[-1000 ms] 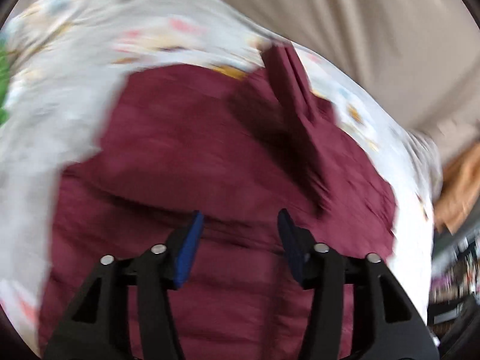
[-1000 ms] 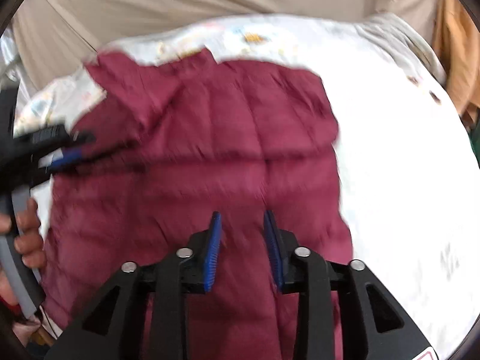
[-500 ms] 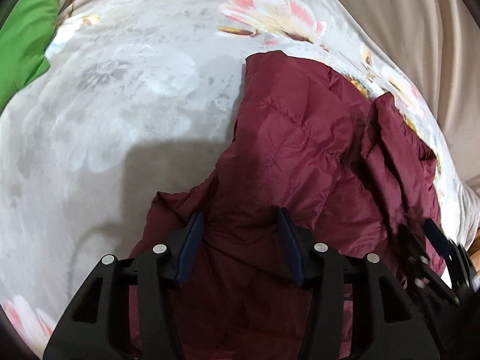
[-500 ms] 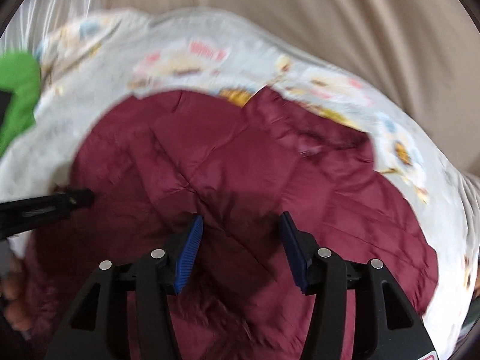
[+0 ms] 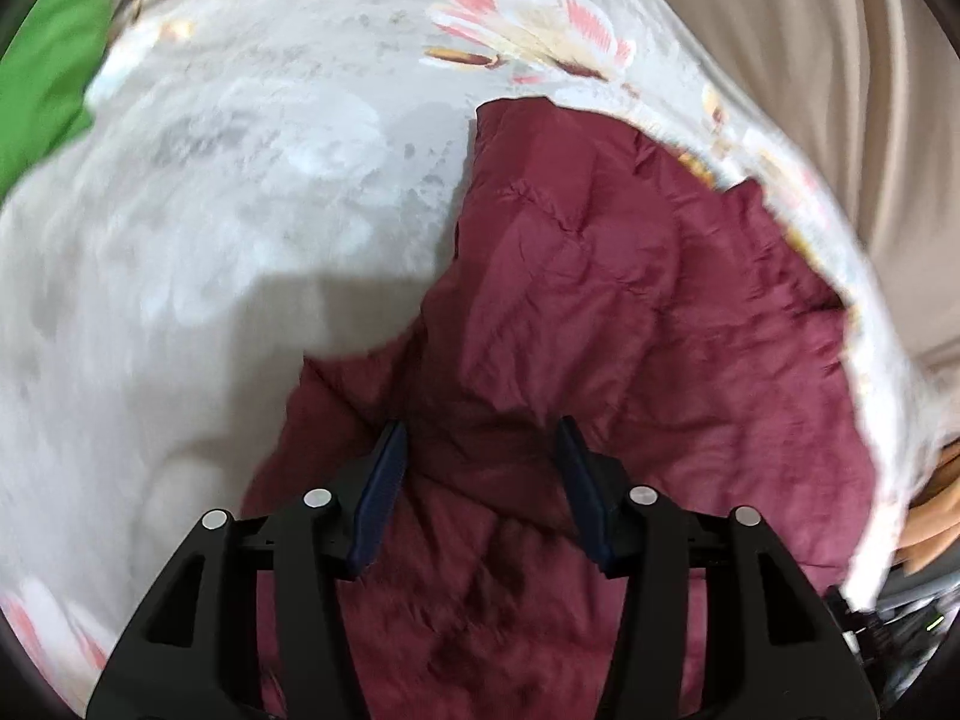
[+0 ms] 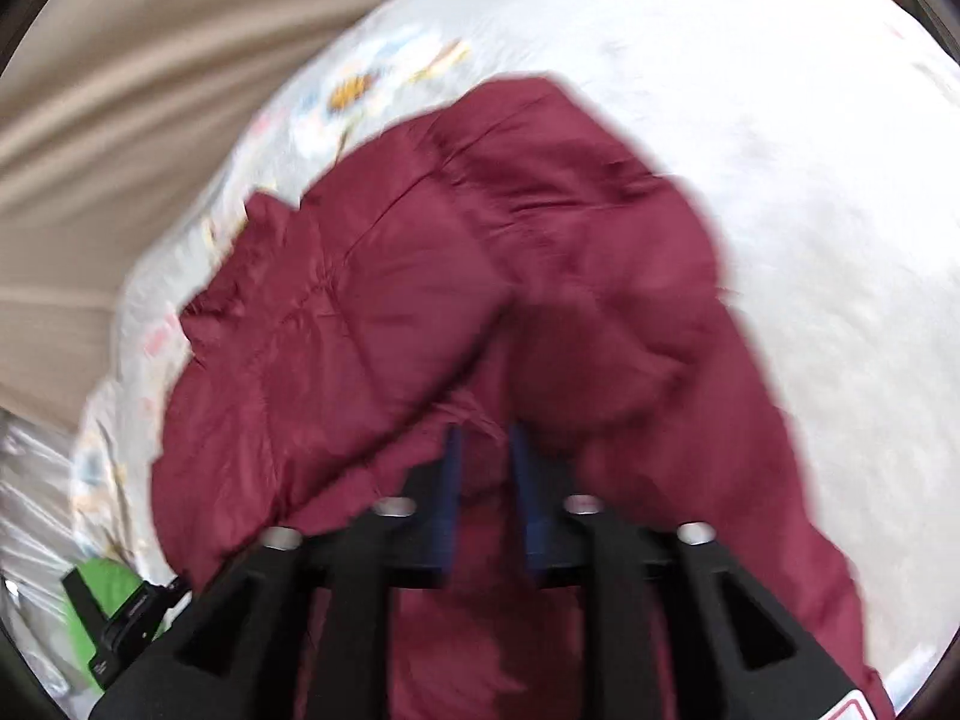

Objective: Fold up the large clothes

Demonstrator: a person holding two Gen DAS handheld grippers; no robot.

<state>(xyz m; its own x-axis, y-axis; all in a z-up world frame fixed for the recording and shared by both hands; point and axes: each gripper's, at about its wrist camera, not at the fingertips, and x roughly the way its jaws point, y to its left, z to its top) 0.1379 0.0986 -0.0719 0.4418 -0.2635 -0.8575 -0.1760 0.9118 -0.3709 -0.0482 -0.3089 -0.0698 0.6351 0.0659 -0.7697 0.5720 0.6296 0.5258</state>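
Nearest to us, the black left gripper [image 5: 480, 456] points steeply down with its two blue pads [image 5: 381, 492] well apart. A puffed ridge of the maroon quilted puffer jacket [image 5: 630, 300] rises into the gap between them. We cannot tell whether the pads press on that ridge or only stand on either side of it.

The black right gripper [image 6: 486, 450] is blurred. Its jaws have just been opening, but its blue pads [image 6: 450, 480] show only a narrow gap. A thin fold of the maroon quilted puffer jacket [image 6: 390, 312] is nipped in that gap and seems to touch both pads.

Beyond the fingers, the jacket lies crumpled in a heap on a pale floral bed sheet [image 5: 240, 180]. In the left wrist view it fills the lower right, its quilted panels creased. One straight edge runs up towards a pink and cream flower printed on the sheet. A grey shadow lies on the cloth just left of the jacket.

In the right wrist view the jacket runs from the gripper up to the middle, with bare sheet [image 6: 810, 150] around its far and right sides.

Further off, a bright green cloth [image 5: 48, 60] lies at the sheet's far left edge. The same green [image 6: 102, 588] shows low on the left in the right wrist view. An orange cloth [image 5: 936, 510] sits past the sheet's right edge. Behind everything hangs a beige draped fabric [image 5: 810, 60], also seen upper left in the right wrist view [image 6: 120, 60].
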